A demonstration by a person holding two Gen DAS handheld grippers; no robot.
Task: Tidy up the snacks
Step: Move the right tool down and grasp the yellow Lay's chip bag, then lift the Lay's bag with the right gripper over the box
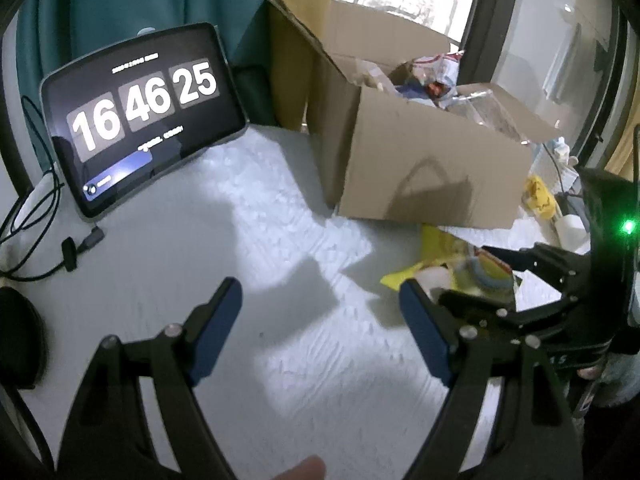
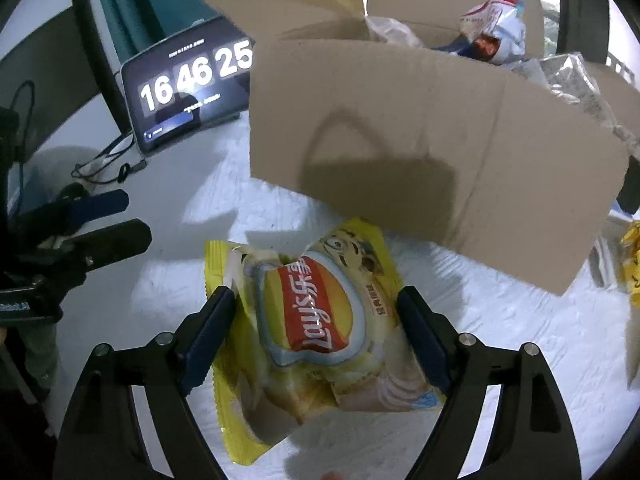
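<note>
The yellow Lay's chip bag [image 2: 320, 320] lies flat on the white table [image 2: 500, 340], just in front of the open brown cardboard box [image 2: 420, 152], with its red and yellow logo facing up. It sits between the blue-padded fingers [image 2: 208, 332] of the right gripper [image 2: 316, 336]. The jaws stand spread wide on either side of the bag; the left pad is at the bag's edge and the right pad is just beside its other edge, and neither visibly presses into the wrapper, so the bag looks released rather than gripped. In the left wrist view the same bag [image 1: 452, 268] shows as a blurred yellow patch on the table below the box [image 1: 420, 160], partly hidden behind the black frame of the right gripper [image 1: 460, 300].

The left gripper [image 1: 320, 320] hovers over a bare stretch of table [image 1: 280, 360] to the left of the bag, jaws apart with nothing between them.

Inside the box lie several other snack packets, among them a white, red and blue one [image 2: 496, 24] and a clear crinkled one [image 2: 572, 76]. Another yellow wrapper [image 1: 540, 196] sits on the table beyond the right end of the box.

To the left of the box a black tablet [image 1: 140, 116] leans upright, showing a flip clock that reads 16 46 25. Black cables [image 1: 36, 208] trail on the table beside it. A teal curtain [image 1: 120, 4] hangs behind it.
</note>
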